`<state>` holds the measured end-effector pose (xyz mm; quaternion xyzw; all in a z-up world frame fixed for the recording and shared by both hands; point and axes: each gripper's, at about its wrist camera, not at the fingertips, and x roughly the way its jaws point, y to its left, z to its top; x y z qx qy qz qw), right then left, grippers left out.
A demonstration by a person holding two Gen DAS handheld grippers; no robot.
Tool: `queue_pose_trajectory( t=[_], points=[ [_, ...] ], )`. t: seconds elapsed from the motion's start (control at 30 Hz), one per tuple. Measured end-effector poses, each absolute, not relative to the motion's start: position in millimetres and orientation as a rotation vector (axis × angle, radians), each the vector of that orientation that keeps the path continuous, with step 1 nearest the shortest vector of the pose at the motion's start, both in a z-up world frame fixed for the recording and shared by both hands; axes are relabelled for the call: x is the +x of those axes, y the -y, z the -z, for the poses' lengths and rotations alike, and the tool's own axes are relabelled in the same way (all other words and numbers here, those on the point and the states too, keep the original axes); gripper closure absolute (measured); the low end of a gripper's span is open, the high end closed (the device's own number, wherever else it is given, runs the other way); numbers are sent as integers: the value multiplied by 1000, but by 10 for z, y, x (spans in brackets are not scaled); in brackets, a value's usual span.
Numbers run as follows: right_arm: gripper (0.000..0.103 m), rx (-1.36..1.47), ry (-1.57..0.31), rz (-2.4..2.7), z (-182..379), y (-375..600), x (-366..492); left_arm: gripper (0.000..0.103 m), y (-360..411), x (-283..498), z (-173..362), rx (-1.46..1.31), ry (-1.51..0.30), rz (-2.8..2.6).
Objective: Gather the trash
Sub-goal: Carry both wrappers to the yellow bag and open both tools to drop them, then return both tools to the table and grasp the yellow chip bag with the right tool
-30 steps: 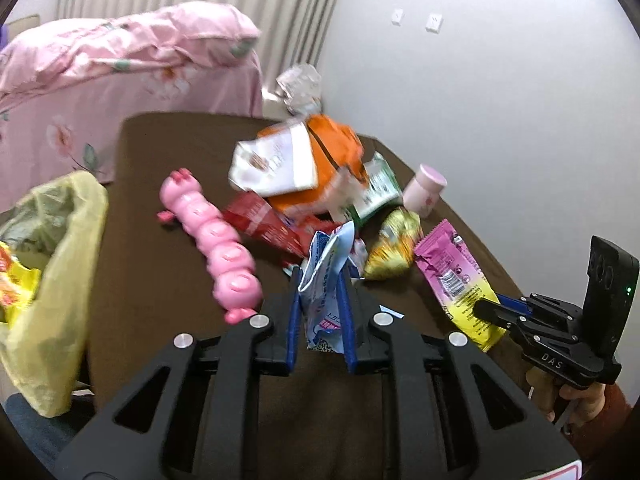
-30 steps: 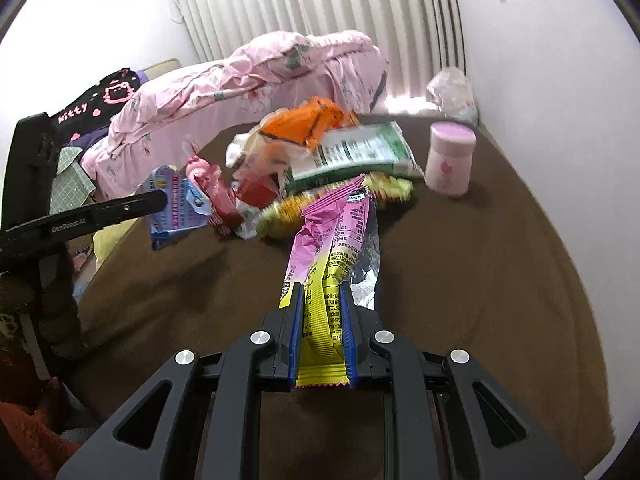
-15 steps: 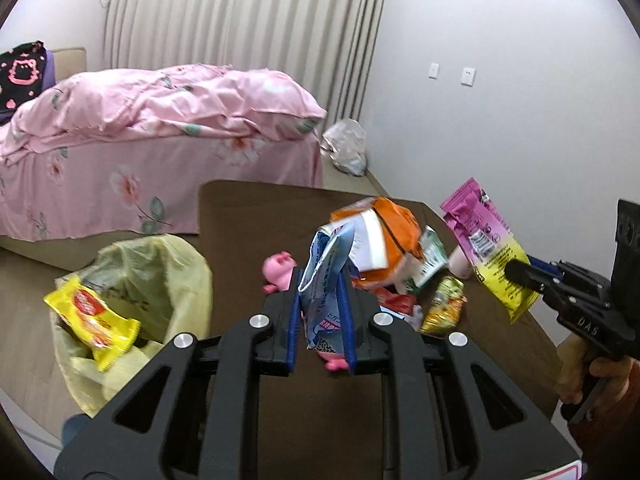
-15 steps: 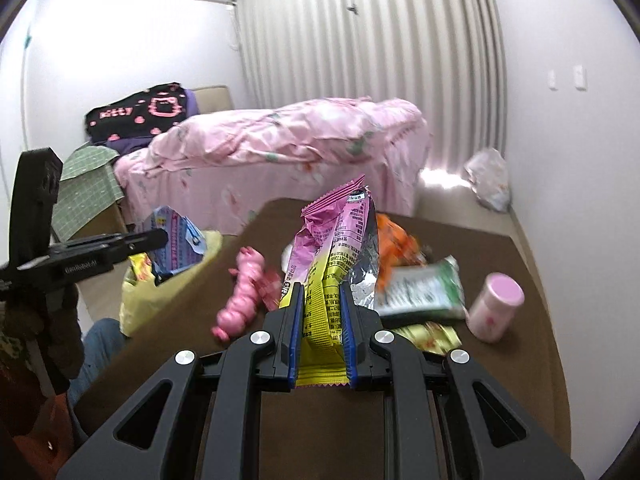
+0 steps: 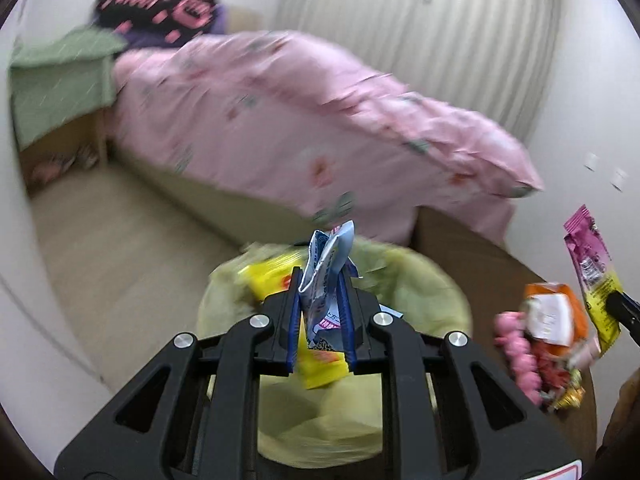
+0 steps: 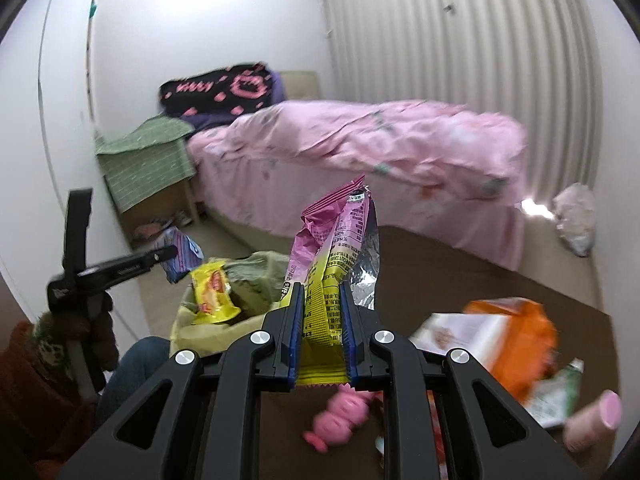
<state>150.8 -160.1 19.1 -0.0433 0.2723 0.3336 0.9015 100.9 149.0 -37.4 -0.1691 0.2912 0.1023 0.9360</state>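
My left gripper (image 5: 322,316) is shut on a blue and white wrapper (image 5: 326,276) and holds it over the open yellow-green trash bag (image 5: 424,292), which has a yellow packet (image 5: 320,364) in it. My right gripper (image 6: 322,336) is shut on a pink and yellow wrapper (image 6: 332,248), held above the brown table (image 6: 460,272) to the right of the bag (image 6: 248,276). The left gripper (image 6: 160,258) shows at the left of the right wrist view with the blue wrapper (image 6: 180,256).
On the table lie an orange packet (image 6: 516,336), a green packet (image 6: 560,396), a pink toy (image 6: 340,420) and a pink jar (image 6: 592,420). A bed with a pink cover (image 6: 360,148) stands behind. A white plastic bag (image 6: 576,216) lies on the floor.
Both grippers have swung left, away from the table's pile toward the trash bag, each still holding its wrapper. The left one now hangs over the bag's opening.
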Motion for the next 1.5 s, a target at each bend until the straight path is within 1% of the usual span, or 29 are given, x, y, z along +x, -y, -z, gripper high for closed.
queue_pose_trajectory(
  t=[0.17, 0.2, 0.43, 0.53, 0.67, 0.73, 0.77, 0.8, 0.83, 0.87, 0.9, 1.07, 1.23, 1.33, 1.37, 1.5],
  points=[
    [86, -126, -606, -757, -65, 1180, 1796, 87, -1417, 1298, 728, -312, -688, -209],
    [86, -134, -619, -770, -39, 1096, 1865, 88, -1396, 1381, 804, -317, -705, -201],
    [86, -153, -702, -821, 153, 736, 2127, 90, -1349, 1628, 1164, -395, -757, -103],
    [86, -137, -745, -845, 276, 568, 2244, 90, -1360, 1631, 1211, -431, -767, -73],
    [86, -115, -777, -858, 376, 407, 2327, 90, -1508, 1515, 1048, -493, -713, -81],
    [85, -108, -783, -854, 416, 341, 2332, 84, -1581, 1453, 959, -529, -684, -79],
    [84, -104, -790, -851, 437, 321, 2335, 69, -1639, 1408, 901, -569, -655, -69],
    [76, -97, -806, -852, 468, 308, 2341, 56, -1682, 1383, 864, -591, -636, -67],
    [70, -87, -815, -857, 488, 322, 2333, 54, -1716, 1343, 827, -612, -615, -72],
    [63, -72, -817, -861, 501, 342, 2322, 53, -1746, 1301, 781, -619, -596, -91],
    [63, -67, -817, -861, 504, 360, 2311, 51, -1763, 1288, 752, -615, -591, -101],
    [63, -62, -798, -805, 424, 594, 2227, 50, -1764, 1219, 675, -600, -587, -139],
    [63, -77, -752, -723, 295, 1051, 2043, 49, -1657, 1123, 508, -539, -554, -156],
    [63, -76, -726, -658, 239, 1385, 1888, 46, -1469, 1087, 380, -476, -539, -147],
    [63, -75, -720, -639, 225, 1487, 1843, 44, -1414, 1081, 355, -463, -537, -138],
    [63, -64, -687, -547, 166, 1952, 1629, 43, -1031, 1066, 251, -396, -548, -46]
  ],
)
